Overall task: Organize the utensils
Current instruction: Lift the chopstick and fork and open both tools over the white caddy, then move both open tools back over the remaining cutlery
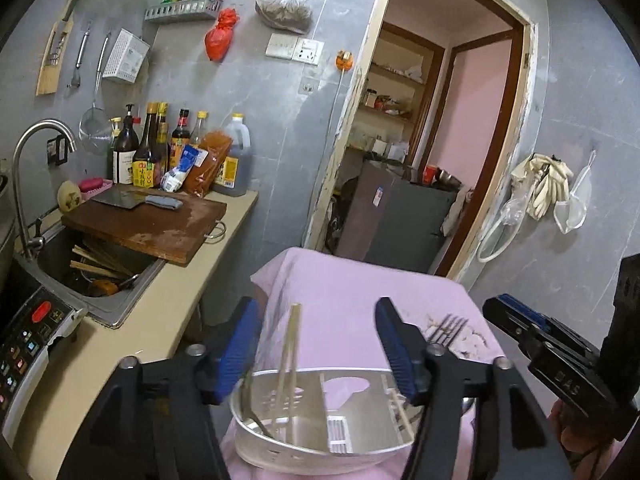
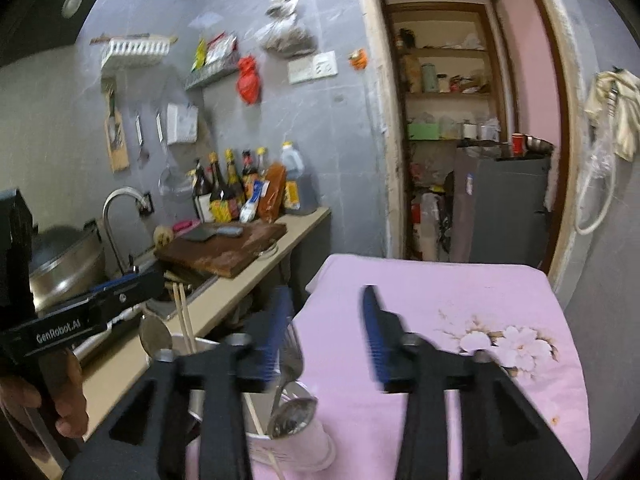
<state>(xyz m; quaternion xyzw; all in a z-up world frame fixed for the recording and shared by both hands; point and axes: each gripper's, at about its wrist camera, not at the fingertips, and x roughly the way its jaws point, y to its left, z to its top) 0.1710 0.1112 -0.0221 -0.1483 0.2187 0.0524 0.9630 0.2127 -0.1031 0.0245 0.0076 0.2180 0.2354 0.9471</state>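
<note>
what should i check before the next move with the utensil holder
1. Left tool open and empty: ok.
2. Right tool open and empty: ok.
3. Utensil holder standing on the pink cloth: ok.
4. Chopsticks, fork and spoons already in the holder: ok.
5. Utensils still loose on the cloth: none seen, ok.
6. More chopsticks in the sink to sort: cannot tell.

A home kitchen: a counter [image 1: 168, 312] with a sink [image 1: 100, 276] and faucet [image 1: 28, 168], a cleaver [image 1: 132, 199] on a cutting board [image 1: 152, 228], sauce bottles [image 1: 160, 148] against the grey wall, a strainer [image 1: 96, 128] hanging above, and a doorway [image 1: 440, 128] to pantry shelves [image 2: 444, 92].
</note>
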